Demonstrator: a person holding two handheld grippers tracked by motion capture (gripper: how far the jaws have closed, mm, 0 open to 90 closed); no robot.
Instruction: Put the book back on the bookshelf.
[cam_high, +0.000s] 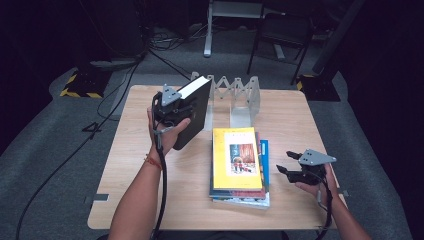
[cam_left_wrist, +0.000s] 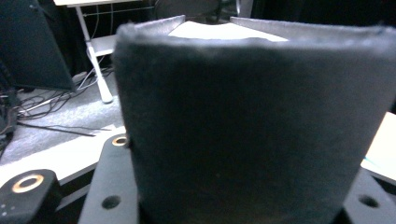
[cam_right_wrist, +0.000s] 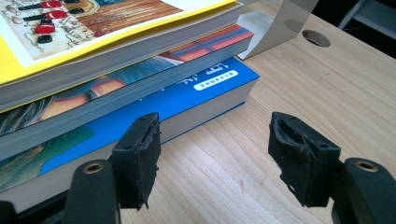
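The left gripper (cam_high: 176, 111) is clamped on a black book (cam_high: 192, 112), holding it upright above the far left part of the table (cam_high: 290, 120), just in front of the grey folding rack (cam_high: 235, 95). The right gripper (cam_high: 290, 162) rests low with jaws apart and nothing between them, just beside the stack of books (cam_high: 239, 167) near the table's middle.

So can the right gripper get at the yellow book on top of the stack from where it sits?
Probably yes. The right gripper sits open and empty just beside the stack, nothing between it and the yellow book. The left gripper is off holding the black book, clear of the path.
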